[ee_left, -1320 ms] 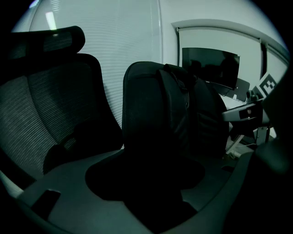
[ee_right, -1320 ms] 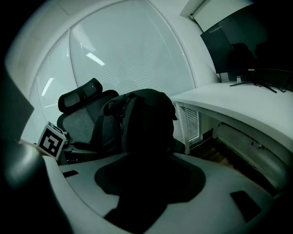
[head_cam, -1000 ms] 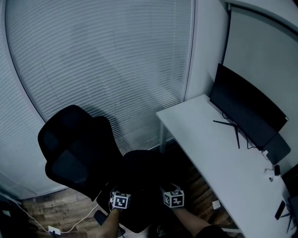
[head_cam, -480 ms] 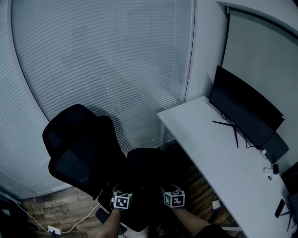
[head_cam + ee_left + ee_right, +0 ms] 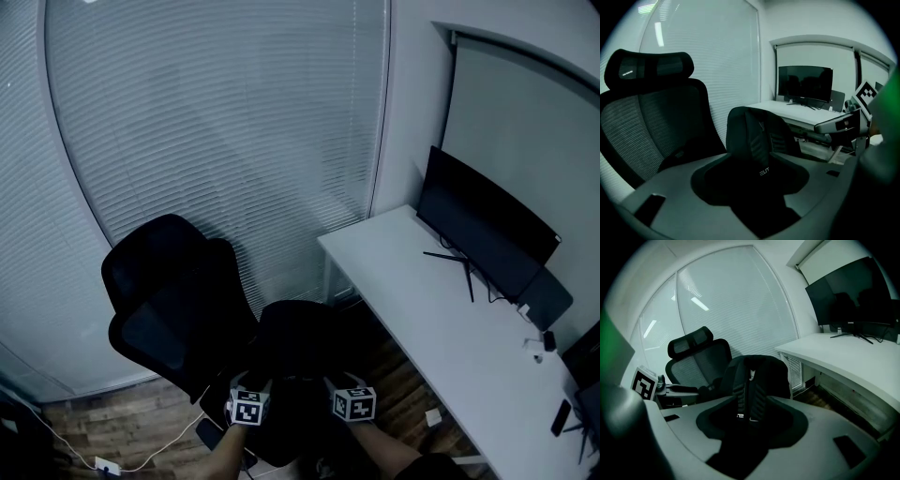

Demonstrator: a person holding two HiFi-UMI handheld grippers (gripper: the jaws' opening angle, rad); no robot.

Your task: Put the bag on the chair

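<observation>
A black backpack (image 5: 298, 339) stands upright between my two grippers, just right of the black office chair (image 5: 169, 300). In the left gripper view one shoulder strap (image 5: 758, 157) runs down into the gap of my left gripper (image 5: 754, 190), whose jaws have just been closing on it. The right gripper view shows the other strap (image 5: 749, 399) running down between the jaws of my right gripper (image 5: 749, 430). From the head view I see both marker cubes below the bag, the left gripper (image 5: 249, 392) and the right gripper (image 5: 347, 389); their fingertips are lost against the dark bag.
A white desk (image 5: 441, 328) with a dark monitor (image 5: 483, 225) stands to the right. Window blinds (image 5: 225, 141) fill the wall behind the chair. A white cable and plug (image 5: 103, 462) lie on the wooden floor at the lower left.
The chair has drifted right in the head view, so it sits closer to the bag and the grippers. Both grippers keep their places under the bag.
</observation>
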